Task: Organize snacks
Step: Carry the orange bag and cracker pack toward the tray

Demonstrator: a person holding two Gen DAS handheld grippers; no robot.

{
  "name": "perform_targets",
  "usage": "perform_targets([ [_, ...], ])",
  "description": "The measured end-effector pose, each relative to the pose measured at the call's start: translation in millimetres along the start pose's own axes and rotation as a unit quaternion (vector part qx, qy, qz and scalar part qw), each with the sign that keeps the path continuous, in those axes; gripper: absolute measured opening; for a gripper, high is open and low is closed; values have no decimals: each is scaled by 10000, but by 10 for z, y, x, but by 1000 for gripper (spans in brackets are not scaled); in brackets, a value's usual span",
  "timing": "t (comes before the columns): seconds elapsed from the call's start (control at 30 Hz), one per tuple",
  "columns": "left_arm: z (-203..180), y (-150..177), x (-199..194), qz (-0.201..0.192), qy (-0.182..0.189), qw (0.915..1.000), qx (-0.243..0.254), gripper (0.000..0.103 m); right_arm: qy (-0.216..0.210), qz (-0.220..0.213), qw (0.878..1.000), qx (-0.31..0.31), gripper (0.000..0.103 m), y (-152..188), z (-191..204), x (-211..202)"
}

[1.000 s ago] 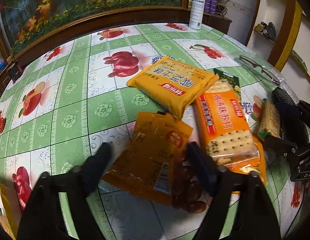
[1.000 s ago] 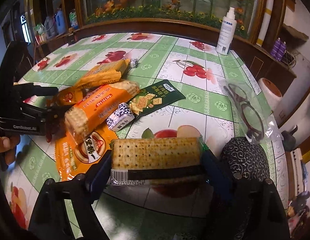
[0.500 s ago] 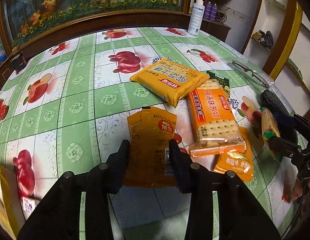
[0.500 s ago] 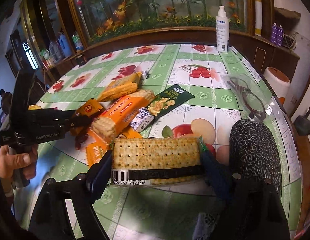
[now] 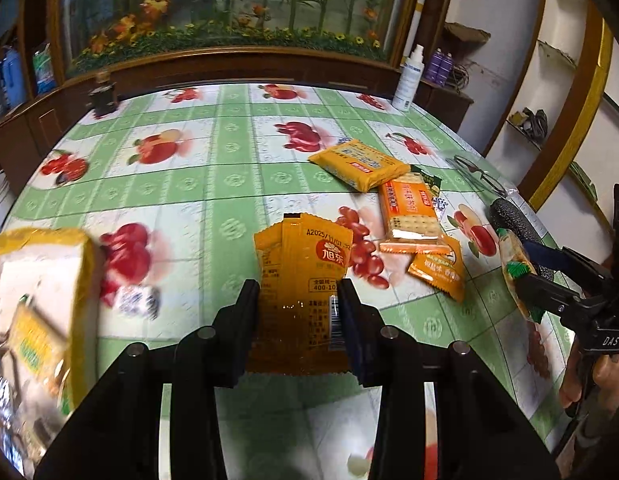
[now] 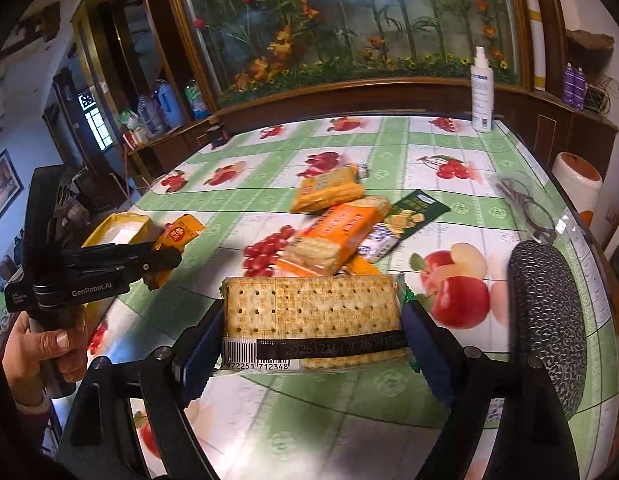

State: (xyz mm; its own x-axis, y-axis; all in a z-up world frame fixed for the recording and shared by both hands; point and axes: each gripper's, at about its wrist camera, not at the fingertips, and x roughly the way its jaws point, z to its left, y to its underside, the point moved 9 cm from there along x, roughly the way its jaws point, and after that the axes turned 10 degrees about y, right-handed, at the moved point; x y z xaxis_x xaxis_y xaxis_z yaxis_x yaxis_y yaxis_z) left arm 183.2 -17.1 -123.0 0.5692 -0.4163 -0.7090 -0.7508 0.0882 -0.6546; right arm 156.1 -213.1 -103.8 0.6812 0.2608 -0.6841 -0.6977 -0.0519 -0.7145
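My left gripper is shut on an orange snack packet, which hangs above the fruit-print tablecloth. A yellow box holding snacks stands at the left, blurred. In the right wrist view the left gripper hovers beside that box. My right gripper is shut on a clear pack of crackers, held crosswise above the table. The remaining pile has a yellow pack, an orange cracker pack, a small orange packet and a green packet.
A black patterned glasses case lies at the right edge, with bagged glasses behind it. A white spray bottle stands at the far edge. A small blue-white candy lies near the box. A hand holds the left gripper.
The left gripper shut on the orange packet, lifted it off the table and carried it left toward the yellow box. The right gripper rose and drew back with the cracker pack.
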Motion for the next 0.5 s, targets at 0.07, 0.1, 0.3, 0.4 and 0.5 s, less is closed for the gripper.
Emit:
perform_targets([
  [0.07, 82, 53, -147, -67, -166, 9998, -62, 37, -42, -26, 10000, -40, 87, 2, 103, -23],
  [0.1, 111, 80, -193, -79, -197, 9997, -94, 37, -81, -37, 9999, -66, 87, 2, 164, -39],
  [0.3, 288, 228, -541, -228, -591, 9979, -164, 37, -248, -99, 9994, -221, 87, 3, 502, -129],
  [0.4, 358, 298, -684, -286, -675, 9970, -240, 37, -328, -134, 9989, -320, 87, 6, 676, -178],
  [0.5, 427, 358, -825, -349, -745, 9962, -289, 37, -412, -149, 9982, -414, 87, 10, 838, -210],
])
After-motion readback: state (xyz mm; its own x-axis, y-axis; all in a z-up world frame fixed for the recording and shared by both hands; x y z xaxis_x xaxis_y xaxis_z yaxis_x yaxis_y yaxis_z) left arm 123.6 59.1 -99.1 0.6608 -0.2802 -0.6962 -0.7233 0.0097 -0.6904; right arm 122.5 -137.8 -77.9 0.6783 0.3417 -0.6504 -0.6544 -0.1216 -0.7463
